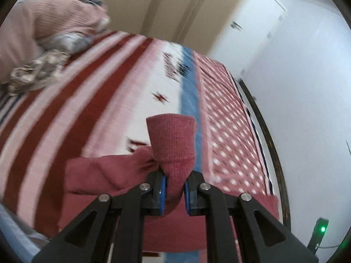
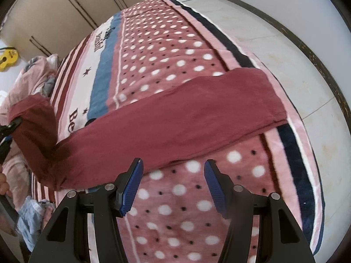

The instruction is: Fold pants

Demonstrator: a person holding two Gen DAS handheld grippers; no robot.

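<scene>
While left tongs (image 1: 174,194) clamp pants (image 1: 173,144) cuff, only right view shows right tongs (image 2: 173,186) apart, empty.

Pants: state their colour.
The pants are plain dark red, maroon; clearest in the right wrist view.

Left tool (image 1: 174,194) clamped tight, angled down; right tool (image 2: 173,185) apparently half-open, empty.

Bed blanket (image 2: 175,50): pink fleece, white polka dots, blue band, dark red stripes, navy edge. Pink quilt (image 1: 43,22), bunched at the bed's far end. Patterned beige cloth (image 1: 37,72), crumpled beside it. Beige wardrobe (image 2: 65,6). Yellow toy guitar (image 2: 8,57). White door (image 1: 258,15). Pale tiled floor (image 2: 274,35).
</scene>
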